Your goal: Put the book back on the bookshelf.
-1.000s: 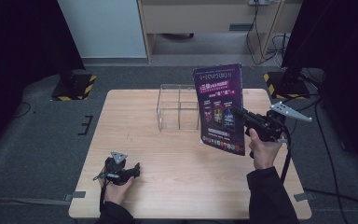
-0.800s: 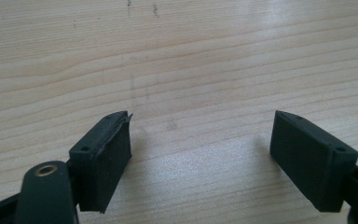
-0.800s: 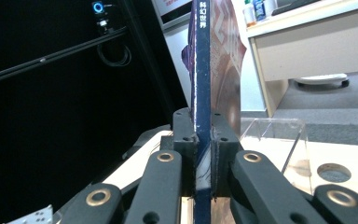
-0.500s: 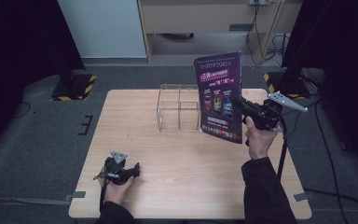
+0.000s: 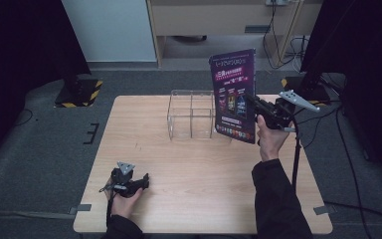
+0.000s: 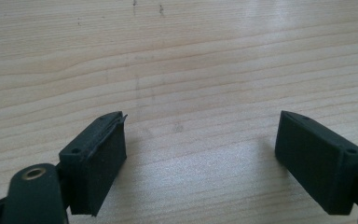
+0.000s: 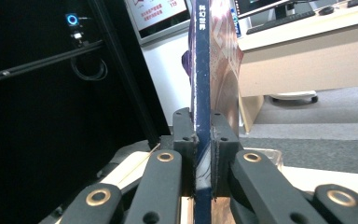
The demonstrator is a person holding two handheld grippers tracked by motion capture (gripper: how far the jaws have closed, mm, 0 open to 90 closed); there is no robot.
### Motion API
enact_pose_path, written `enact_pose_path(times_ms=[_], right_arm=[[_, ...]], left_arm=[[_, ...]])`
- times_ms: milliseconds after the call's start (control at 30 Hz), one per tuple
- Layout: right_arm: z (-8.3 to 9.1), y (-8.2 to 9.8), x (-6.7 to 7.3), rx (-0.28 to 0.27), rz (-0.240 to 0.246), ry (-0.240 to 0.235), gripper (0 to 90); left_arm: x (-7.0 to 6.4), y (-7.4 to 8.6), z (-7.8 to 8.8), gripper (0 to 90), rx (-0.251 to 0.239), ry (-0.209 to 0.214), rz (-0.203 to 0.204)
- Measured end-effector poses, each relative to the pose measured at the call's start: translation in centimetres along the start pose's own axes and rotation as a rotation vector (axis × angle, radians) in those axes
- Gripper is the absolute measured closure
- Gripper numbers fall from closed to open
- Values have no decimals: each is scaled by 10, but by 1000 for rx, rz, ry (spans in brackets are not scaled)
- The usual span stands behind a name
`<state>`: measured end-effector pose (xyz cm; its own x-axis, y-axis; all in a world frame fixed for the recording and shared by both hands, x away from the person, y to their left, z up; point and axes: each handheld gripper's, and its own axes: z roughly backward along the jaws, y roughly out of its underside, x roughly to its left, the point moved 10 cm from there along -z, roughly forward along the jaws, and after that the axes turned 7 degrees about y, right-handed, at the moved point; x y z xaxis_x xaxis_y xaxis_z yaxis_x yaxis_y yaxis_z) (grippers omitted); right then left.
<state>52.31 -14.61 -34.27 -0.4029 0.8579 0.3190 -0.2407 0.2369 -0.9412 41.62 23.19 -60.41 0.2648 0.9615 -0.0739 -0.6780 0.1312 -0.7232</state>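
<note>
**Magazine held upright beside the clear organizer**

While the left hand-held gripper (image 5: 129, 183) is rested at seven o'clock on the worktop (image 5: 199, 199), its jaws have just been opening and nothing is seen between them. At twelve o'clock a clear organizer (image 5: 191, 114) is stood. At two o'clock a purple magazine (image 5: 235, 94) is clamped upright by the right hand-held gripper (image 5: 258, 107). Carrying appears underway; lowering into a compartment is judged next, calling for edge alignment. The spine (image 7: 202, 70) pinched between the pads is shown in the right gripper view, the cover in the high view.
</note>
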Motion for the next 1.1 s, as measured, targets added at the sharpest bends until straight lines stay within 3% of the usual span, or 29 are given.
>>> enact_pose_path(times_ms=[367, 800, 1100], right_arm=[[-19, 2, -12, -21, -4, 37, 845], [-43, 20, -17, -5, 21, 83, 844], [-50, 35, -23, -19, 26, 121, 844]], left_arm=[[0, 0, 0, 152, 0, 1, 0], [0, 0, 0, 151, 0, 2, 0], [0, 0, 0, 151, 0, 2, 0]])
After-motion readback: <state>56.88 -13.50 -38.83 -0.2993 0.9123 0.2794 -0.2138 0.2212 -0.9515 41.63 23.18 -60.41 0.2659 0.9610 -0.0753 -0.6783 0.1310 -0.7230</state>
